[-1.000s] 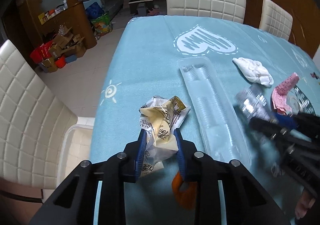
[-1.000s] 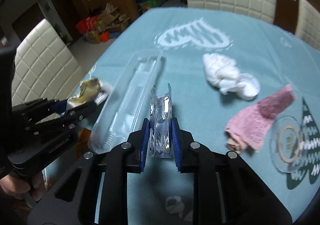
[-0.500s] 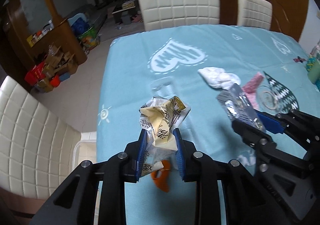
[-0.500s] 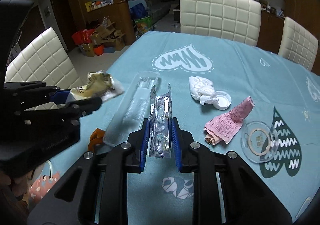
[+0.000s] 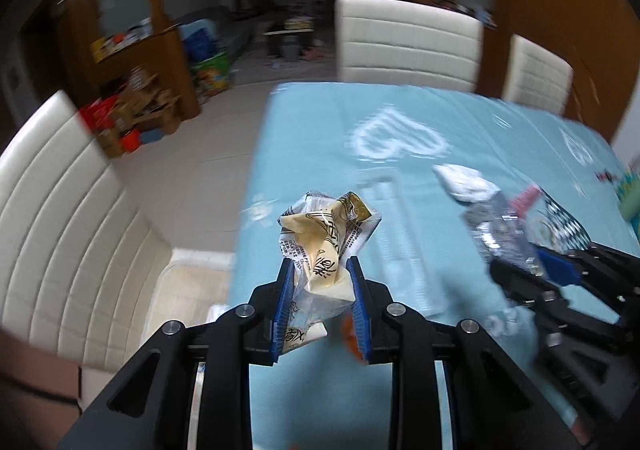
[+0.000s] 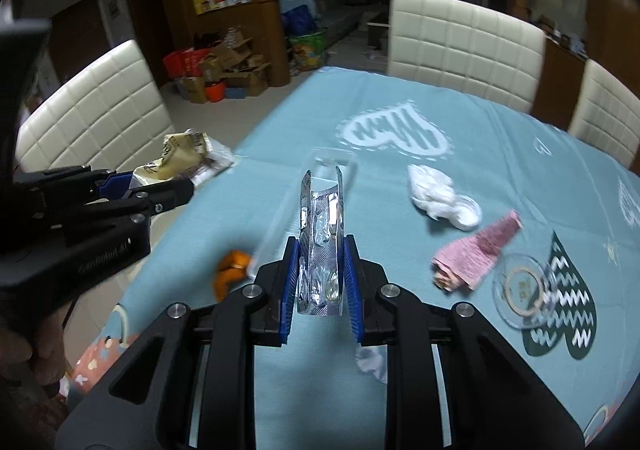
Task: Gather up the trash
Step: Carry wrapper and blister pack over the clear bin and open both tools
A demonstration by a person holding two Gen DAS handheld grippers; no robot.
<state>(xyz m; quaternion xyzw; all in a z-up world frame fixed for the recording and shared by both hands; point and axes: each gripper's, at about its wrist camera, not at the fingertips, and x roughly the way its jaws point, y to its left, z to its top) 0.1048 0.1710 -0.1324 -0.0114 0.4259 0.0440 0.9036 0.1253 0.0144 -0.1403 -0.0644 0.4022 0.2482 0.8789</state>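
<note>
My left gripper (image 5: 320, 270) is shut on a crumpled cream snack wrapper (image 5: 326, 234), held above the table's left edge; the same wrapper (image 6: 184, 162) shows at the left of the right wrist view. My right gripper (image 6: 320, 246) is shut on a bent silver blister pack (image 6: 322, 238), raised over the blue tablecloth (image 6: 500, 154). That blister pack (image 5: 500, 226) also appears at the right of the left wrist view. On the cloth lie a clear plastic tray (image 6: 276, 226), a white tissue wad (image 6: 432, 186), a pink paper (image 6: 476, 250) and an orange peel (image 6: 230, 270).
A clear round lid (image 6: 524, 290) and a white cap (image 6: 468, 210) lie at the right. White chairs (image 6: 464, 38) stand around the table; one chair (image 5: 64, 218) is at the left with a white bin (image 5: 188, 290) below the table edge. Boxes (image 6: 224, 66) clutter the far floor.
Both grippers have risen with their loads, so the table looks farther away. The left view has swung and is blurred; the clear tray now lies below and behind the raised blister pack.
</note>
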